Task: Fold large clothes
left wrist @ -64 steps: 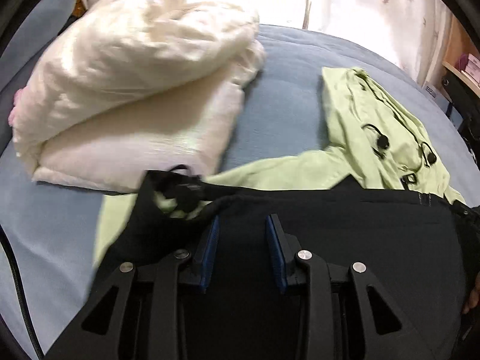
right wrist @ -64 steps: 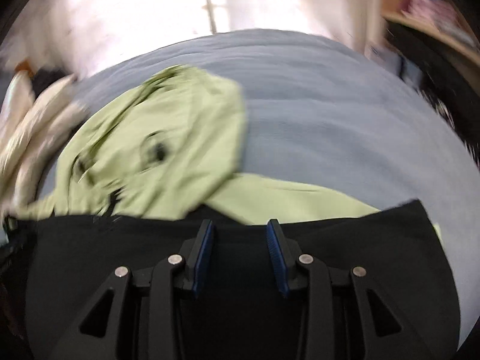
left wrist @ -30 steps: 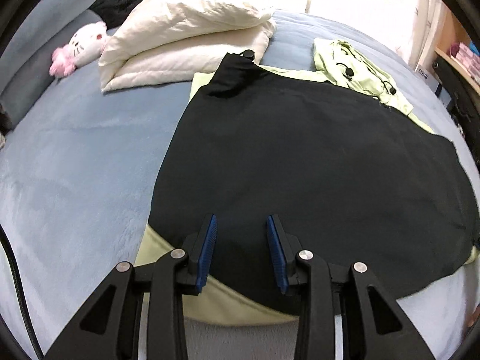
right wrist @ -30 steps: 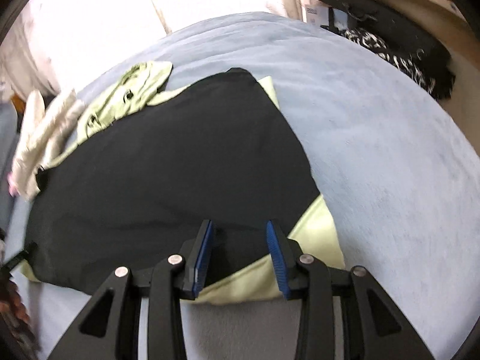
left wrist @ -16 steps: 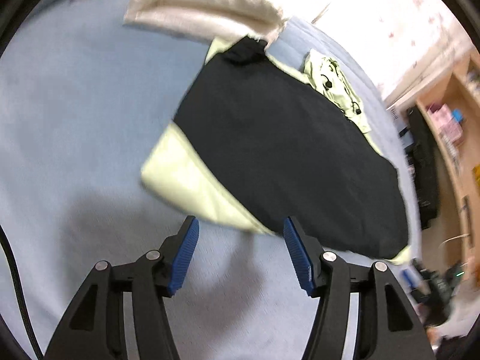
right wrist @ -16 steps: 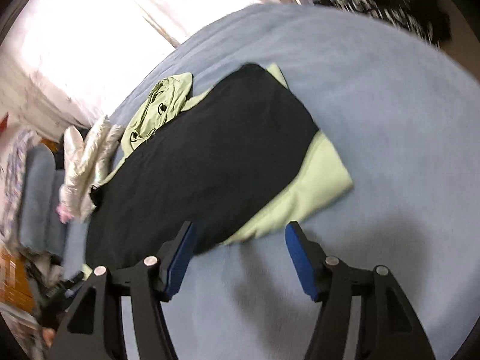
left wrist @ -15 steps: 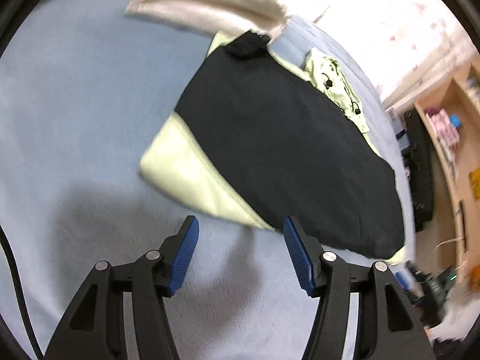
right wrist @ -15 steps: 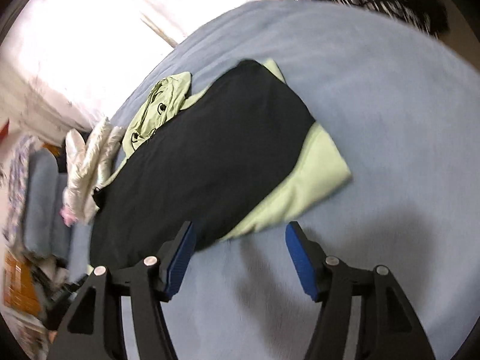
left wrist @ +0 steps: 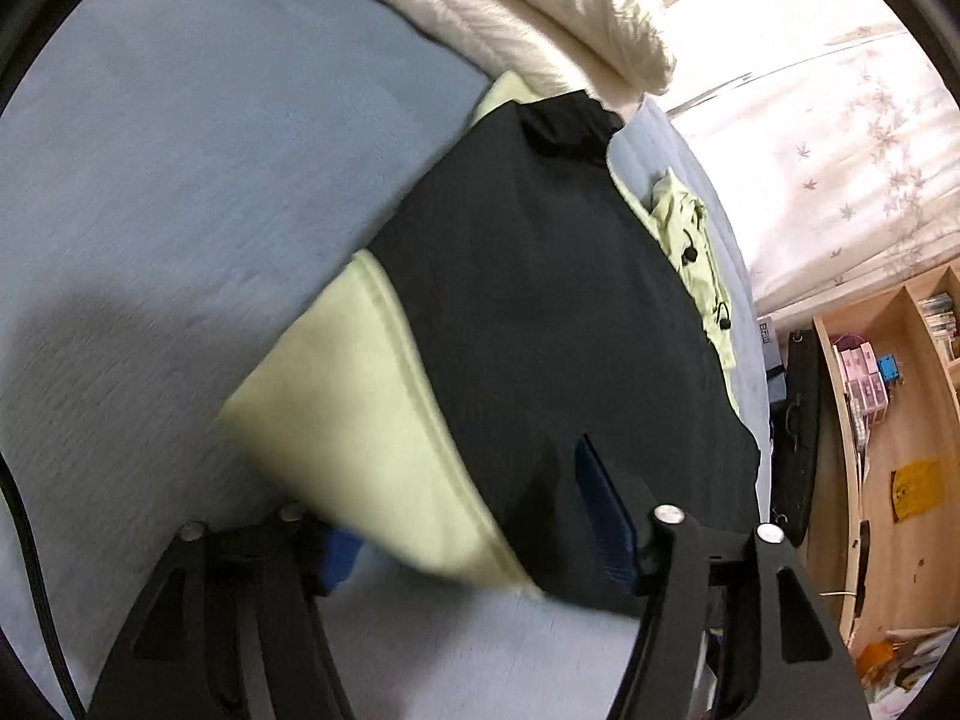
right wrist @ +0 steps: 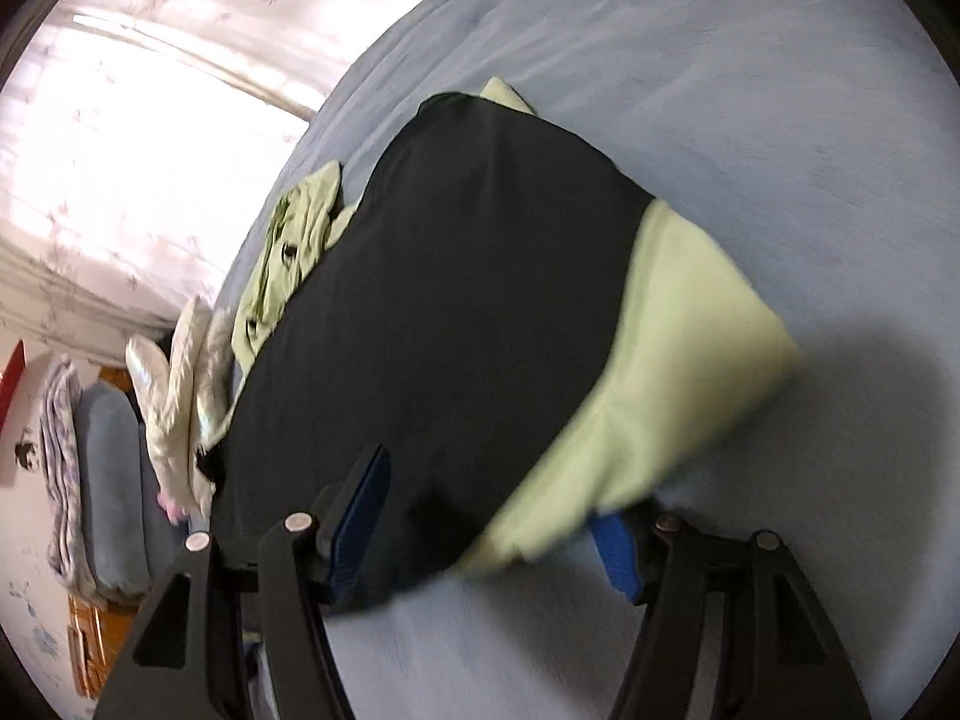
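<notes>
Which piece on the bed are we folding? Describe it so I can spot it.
On the blue bed, below the cream quilt, lies the jacket. It is the only black and pale green piece, with a crumpled green hood.

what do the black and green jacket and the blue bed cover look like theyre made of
Jacket: seems a smooth, matte woven synthetic, like a windbreaker shell; it lies flat, with cord toggles on the green hood.
Bed cover: looks like soft, fuzzy fleece or plush; a fine brushed nap shows, no sheen.
</notes>
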Tool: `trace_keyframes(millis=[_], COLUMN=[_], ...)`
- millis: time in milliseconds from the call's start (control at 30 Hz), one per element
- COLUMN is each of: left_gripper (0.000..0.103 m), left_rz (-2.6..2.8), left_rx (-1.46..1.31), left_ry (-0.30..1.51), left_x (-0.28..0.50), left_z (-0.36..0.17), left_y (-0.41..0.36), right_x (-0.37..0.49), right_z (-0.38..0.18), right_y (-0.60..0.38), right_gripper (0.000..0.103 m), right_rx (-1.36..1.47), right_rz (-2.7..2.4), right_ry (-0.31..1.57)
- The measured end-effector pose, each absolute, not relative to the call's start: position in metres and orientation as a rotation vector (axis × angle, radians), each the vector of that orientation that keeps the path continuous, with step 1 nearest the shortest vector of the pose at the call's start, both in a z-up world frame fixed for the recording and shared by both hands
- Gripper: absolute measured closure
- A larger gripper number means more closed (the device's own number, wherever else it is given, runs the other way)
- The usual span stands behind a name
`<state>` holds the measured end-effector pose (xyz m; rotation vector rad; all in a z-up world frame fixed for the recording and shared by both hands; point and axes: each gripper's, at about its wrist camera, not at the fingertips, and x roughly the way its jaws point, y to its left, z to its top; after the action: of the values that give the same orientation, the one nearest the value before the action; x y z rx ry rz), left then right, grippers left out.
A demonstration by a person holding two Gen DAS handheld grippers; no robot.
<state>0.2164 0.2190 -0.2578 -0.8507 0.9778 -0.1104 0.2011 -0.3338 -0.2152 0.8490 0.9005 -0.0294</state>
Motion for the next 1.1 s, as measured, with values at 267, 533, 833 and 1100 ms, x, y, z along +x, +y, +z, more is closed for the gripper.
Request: trace_keyframes(millis=[267,533,833,1100], left_gripper=[0.096,0.099,0.098,0.069], left_rz=[-0.026,0.017,0.025,0.105], left_rx=[-0.761,-0.671,-0.656,-0.683], left_ry=[0.858,0.758,0.855,1.028], left_x=[0.245,0.219,0.178,0.185], left_z=[-0.242,-0.193,-0.178,-0.217], left_y=[0.204,0.187,0.203,0.226], right_x=[0.214,0.191,0.149,0.135], right_z=[-0.216,-0.175,-0.159,-0.196], right_y=[-0.331,-0.322,-0.327,-0.356], right_gripper=[0.090,0.097,0.098,0.078], right_rx=[0.801,0.745,0.709,0.900], right_rz=[-0.052,-0.040,-0.050,-0.078], right_ry=[0.854,0.742,0.784,0.967])
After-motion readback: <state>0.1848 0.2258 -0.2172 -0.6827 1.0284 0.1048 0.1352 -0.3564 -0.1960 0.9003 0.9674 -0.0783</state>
